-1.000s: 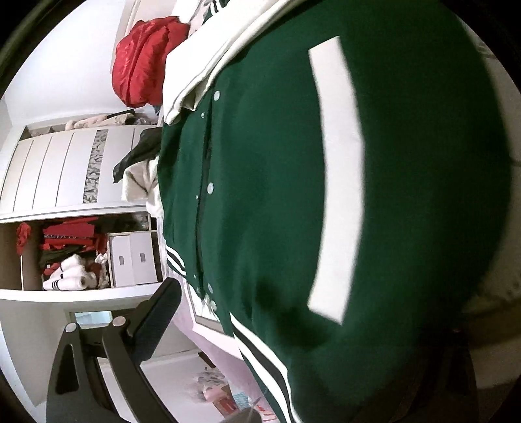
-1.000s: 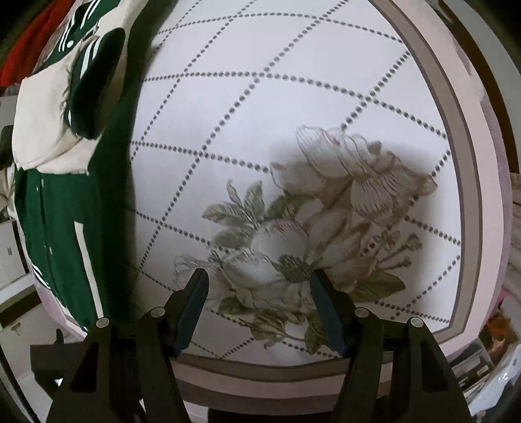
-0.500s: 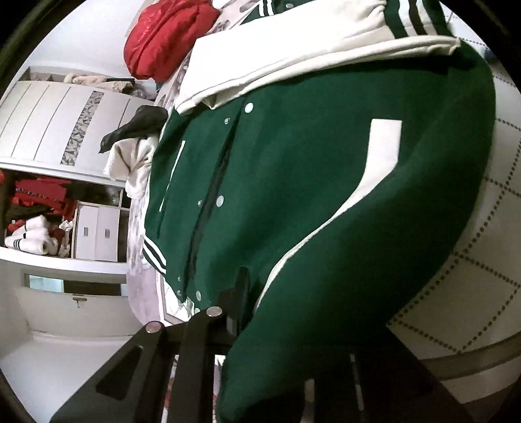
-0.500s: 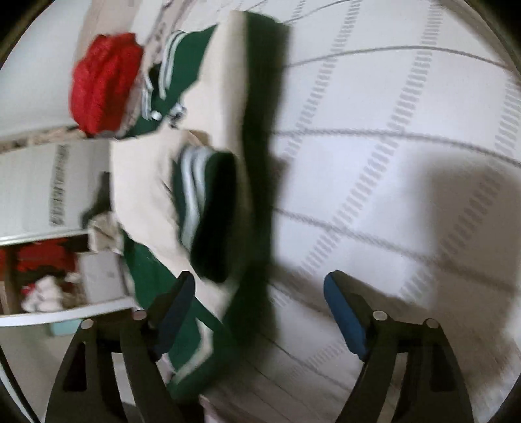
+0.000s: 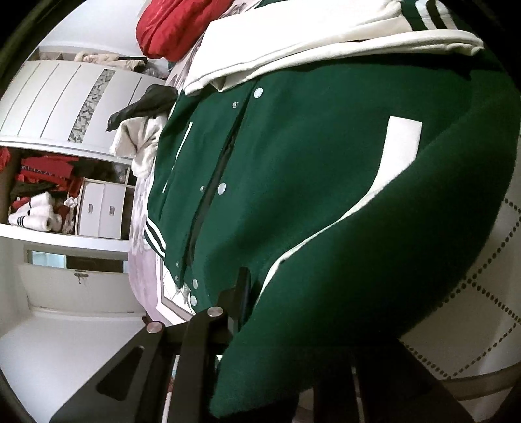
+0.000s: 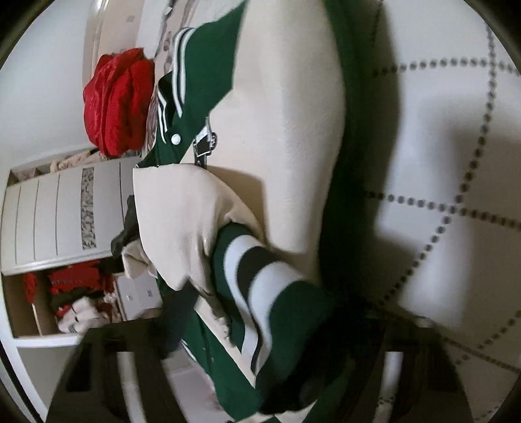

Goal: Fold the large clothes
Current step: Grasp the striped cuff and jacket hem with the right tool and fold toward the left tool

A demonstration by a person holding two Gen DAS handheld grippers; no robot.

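On the white quilted bedspread (image 5: 488, 293) with dotted diamond lines lies the dark green varsity jacket (image 5: 309, 169) with cream sleeves, its body fabric pinched in the left gripper (image 5: 260, 312), its striped knit cuff (image 6: 260, 286) draped over the right gripper (image 6: 276, 367), whose jaw state I cannot tell.

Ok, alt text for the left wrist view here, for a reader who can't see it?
A dark green varsity jacket with cream sleeves and white snap buttons lies on a quilted white bedspread, its near edge draped over the left gripper. Behind it are a red puffy garment and an open wardrobe shelf of clothes.
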